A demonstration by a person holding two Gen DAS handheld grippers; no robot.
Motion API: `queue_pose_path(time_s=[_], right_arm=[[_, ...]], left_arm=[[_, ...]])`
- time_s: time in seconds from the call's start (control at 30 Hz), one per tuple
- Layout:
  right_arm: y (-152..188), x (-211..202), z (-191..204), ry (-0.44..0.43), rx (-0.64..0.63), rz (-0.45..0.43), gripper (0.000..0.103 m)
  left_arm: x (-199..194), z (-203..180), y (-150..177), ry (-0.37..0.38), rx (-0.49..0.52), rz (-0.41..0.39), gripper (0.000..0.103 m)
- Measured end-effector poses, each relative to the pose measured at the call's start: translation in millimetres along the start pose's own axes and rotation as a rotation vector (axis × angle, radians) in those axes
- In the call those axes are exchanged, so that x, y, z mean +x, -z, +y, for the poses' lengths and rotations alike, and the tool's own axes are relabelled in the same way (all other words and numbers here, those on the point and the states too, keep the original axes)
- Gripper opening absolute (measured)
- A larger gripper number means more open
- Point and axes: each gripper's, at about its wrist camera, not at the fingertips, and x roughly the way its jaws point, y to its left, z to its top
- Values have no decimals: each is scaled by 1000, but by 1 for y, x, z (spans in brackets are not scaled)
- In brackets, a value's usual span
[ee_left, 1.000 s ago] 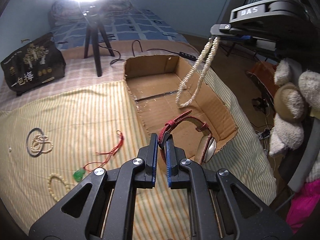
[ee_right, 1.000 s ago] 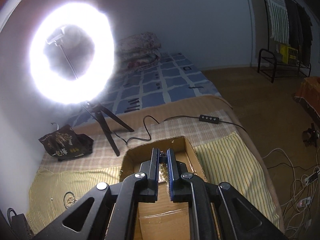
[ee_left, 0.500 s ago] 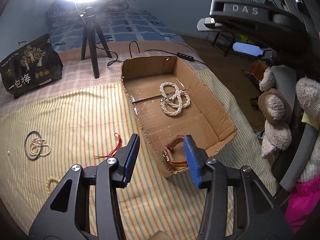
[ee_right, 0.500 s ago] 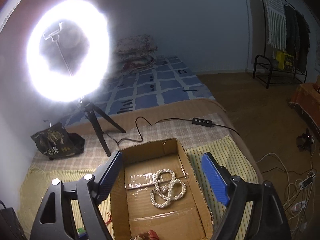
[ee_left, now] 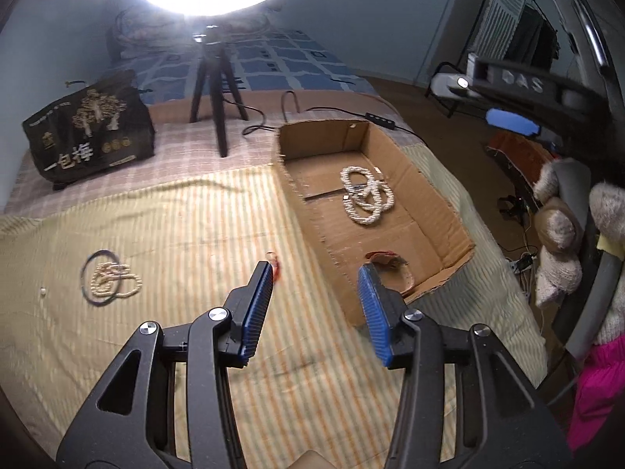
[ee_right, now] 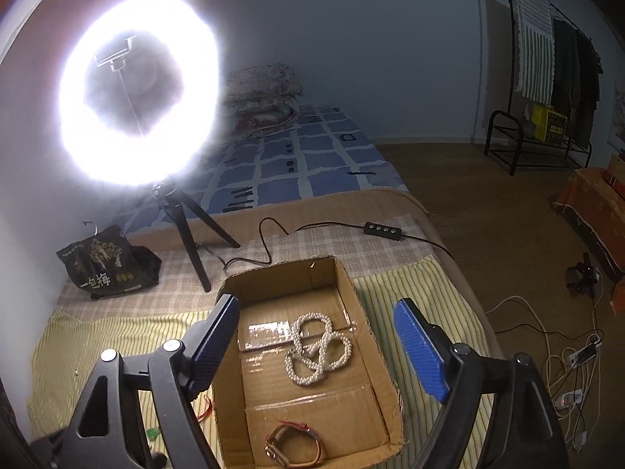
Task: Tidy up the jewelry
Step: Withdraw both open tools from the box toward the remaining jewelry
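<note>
**Both grippers open above the cardboard box, jewelry lying inside**

In the left wrist view, the left gripper [ee_left: 314, 279] is seen low in the frame with its blue-padded fingers [ee_left: 256, 308] spread apart; its jaws have just been opening and nothing is held between them. The watch [ee_left: 390, 269] with the red strap lies in the near corner of the cardboard box [ee_left: 449, 211], just past the tip of the right-hand finger and partly hidden by it, not between the pads. The pearl necklace [ee_left: 367, 197] is coiled on the box floor, right of centre in the frame and well beyond the fingertips. On the striped cloth [ee_left: 175, 234] at the left of the frame, a dark ring with a small bead string [ee_left: 109, 279] is seen, and a red cord [ee_left: 275, 264] shows just beside the tip of the left-hand finger.

In the right wrist view, the right gripper [ee_right: 316, 320] is seen with its jaws wide apart, having just been opening, and nothing is gripped. The pearl necklace [ee_right: 318, 349] lies on the box [ee_right: 230, 391] floor, framed between the two fingers [ee_right: 420, 348] but below them and untouched. The watch [ee_right: 293, 443] lies at the bottom centre of the frame, in the near end of the box. A ring light [ee_right: 136, 93] on a tripod glares at the upper left.
</note>
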Motion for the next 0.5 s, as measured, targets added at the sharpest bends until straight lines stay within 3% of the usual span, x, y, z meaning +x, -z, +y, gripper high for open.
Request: queue_pose_path(time_s=[0.27,0.5], right_arm=[[19,-8,21,-30,-50,27,83],[35,-10,50,-95,-108,56,83]], left_arm=[[-19,54,11,-82,-30,18,46],[-31,118,21,-163,-141,54,46]])
